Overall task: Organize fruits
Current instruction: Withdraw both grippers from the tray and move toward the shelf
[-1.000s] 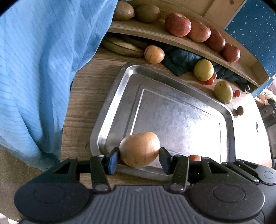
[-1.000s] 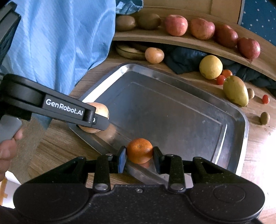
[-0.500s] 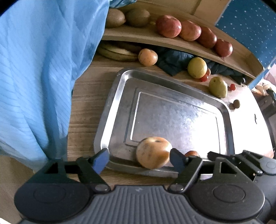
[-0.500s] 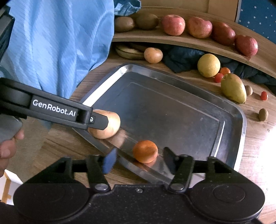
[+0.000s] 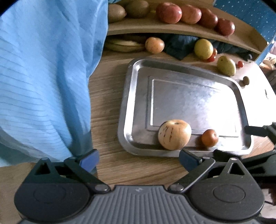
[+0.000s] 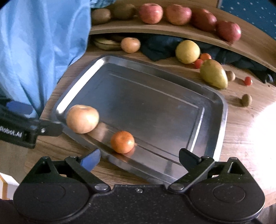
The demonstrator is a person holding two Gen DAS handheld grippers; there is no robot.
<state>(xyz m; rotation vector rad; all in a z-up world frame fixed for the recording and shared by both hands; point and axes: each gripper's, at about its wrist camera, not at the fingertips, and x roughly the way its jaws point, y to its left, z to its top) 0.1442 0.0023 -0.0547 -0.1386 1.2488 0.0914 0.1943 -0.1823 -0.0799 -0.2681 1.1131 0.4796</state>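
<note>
- The blue cloth (image 5: 43,77) takes up the whole left side of my left wrist view and the upper left of my right wrist view; I read it as striped fabric hanging down to the wooden table (image 5: 107,106).
- The steel tray (image 6: 215,120) lies on the table across the middle of both frames, its flat bottom mostly bare.
- My left gripper (image 5: 138,159) fills the bottom of the left wrist view with its jaws spread wide and nothing between them; the blue-padded tips hang over the table just short of the tray's near rim.
- My right gripper (image 6: 139,158) sits the same way at the bottom of the right wrist view, jaws wide apart and empty, tips over the tray's near edge.
- A wooden shelf (image 6: 172,29) curves along the top of both frames, carrying a row of red apples (image 6: 177,12) and, to their left, brownish fruits I can't name for sure.
- The tan, round apple-like fruit (image 5: 174,134) rests inside the tray near its lower left corner, clear of both grippers.
- A yellow-green mango (image 6: 213,74) and a round yellow fruit (image 6: 187,51) lie on the table beyond the tray, upper right.
- The tangerine (image 6: 122,141) sits in the tray just right of the tan fruit, close to the near rim, not touching it.
- A few small red and brown fruits dot the table at the right.
</note>
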